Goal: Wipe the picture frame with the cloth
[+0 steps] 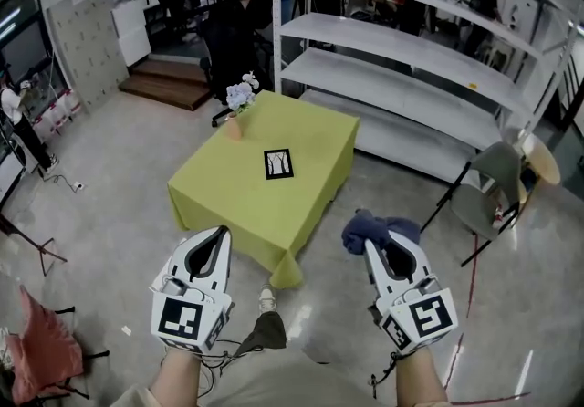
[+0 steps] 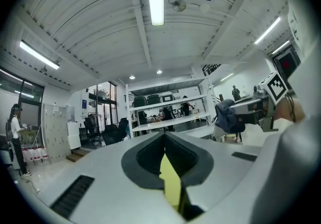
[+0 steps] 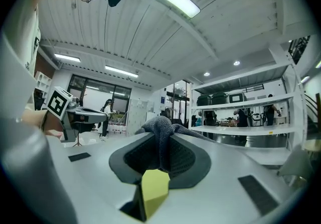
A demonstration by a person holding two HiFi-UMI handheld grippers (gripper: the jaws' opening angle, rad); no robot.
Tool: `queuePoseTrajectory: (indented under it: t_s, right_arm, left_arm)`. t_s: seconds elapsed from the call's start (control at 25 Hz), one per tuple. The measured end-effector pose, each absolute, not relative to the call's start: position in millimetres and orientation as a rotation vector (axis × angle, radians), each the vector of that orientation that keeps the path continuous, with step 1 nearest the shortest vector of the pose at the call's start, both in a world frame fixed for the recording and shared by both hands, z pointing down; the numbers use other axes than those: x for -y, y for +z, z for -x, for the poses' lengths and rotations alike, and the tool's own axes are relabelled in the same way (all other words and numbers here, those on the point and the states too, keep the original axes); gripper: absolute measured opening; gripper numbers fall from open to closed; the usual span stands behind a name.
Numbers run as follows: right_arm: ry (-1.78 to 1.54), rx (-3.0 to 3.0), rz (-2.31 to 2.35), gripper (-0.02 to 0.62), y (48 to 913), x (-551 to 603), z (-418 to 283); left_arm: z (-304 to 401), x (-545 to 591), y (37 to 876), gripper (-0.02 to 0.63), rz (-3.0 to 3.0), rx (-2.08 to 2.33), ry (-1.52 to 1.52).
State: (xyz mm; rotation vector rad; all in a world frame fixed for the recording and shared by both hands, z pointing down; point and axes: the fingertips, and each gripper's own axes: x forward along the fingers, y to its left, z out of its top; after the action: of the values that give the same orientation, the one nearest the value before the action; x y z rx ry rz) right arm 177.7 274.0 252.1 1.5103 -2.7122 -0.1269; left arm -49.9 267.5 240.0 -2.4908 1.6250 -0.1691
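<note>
Near table (image 1: pixel 239 198), R tool (image 1: pixel 375 246) grips cloth (image 1: pixel 362 230).

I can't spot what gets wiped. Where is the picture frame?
In the head view, the picture frame lies flat near the middle of the yellow-green table, just below and right of the small flower vase.

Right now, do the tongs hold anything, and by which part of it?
The right tongs pinch the cloth by a bunched fold; the rest bulges past the tips. The left tongs hold nothing.
</note>
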Motion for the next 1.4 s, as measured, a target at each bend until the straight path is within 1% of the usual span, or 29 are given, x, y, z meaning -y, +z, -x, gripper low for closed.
queuePoseTrajectory:
  t_s: [0.24, 0.92, 1.12, 1.4]
  right_arm:
    - [-0.089, 2.690, -1.490, 0.072, 260, -202, -157]
    - [0.043, 2.594, -1.491, 0.074, 272, 33, -74]
    - [0.063, 2.570, -1.499, 0.074, 275, 81, -56]
    - [0.072, 2.546, -1.509, 0.074, 280, 126, -52]
  left_arm:
    - [64, -195, 245, 0.008, 2.520, -1.607, -0.193]
    - [134, 43, 260, 0.008, 2.636, -1.534, -0.290]
    - [146, 91, 263, 0.008, 2.675, -1.500, -0.275]
    - [148, 136, 272, 0.008, 2.721, -1.495, -0.271]
